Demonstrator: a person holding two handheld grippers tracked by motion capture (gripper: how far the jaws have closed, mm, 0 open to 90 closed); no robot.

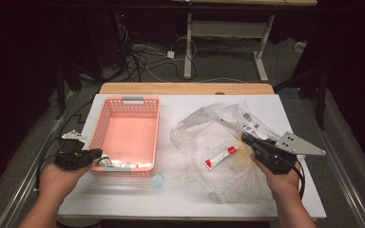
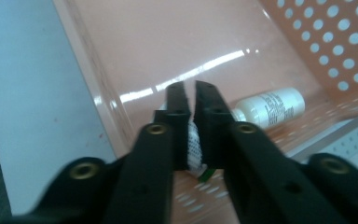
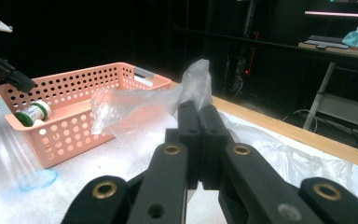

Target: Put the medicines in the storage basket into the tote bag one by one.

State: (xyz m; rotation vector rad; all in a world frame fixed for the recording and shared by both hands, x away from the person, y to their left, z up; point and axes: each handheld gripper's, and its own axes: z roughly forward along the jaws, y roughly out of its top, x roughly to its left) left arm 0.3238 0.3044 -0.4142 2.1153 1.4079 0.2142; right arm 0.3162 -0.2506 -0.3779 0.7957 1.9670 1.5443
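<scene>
A pink perforated basket (image 1: 123, 100) stands on the left of the white table. My left gripper (image 1: 97, 153) hangs over its near left corner, jaws together; in the left gripper view (image 2: 189, 86) a white bottle with a green cap (image 2: 195, 147) lies below them, seen through the slit. A second white bottle (image 2: 270, 107) lies on the basket floor beside it. On the right, my right gripper (image 1: 244, 137) is shut on a fold of the clear plastic bag (image 1: 204, 128), which rises from the jaw tips (image 3: 199, 107). A red and white tube (image 1: 221, 156) lies inside the bag.
A small clear bluish disc (image 1: 157, 181) lies on the table (image 1: 185, 199) in front of the basket. The bag's loose film spreads toward the near right edge. A wooden strip (image 1: 185, 88) borders the far side, with cables and desk legs on the floor beyond.
</scene>
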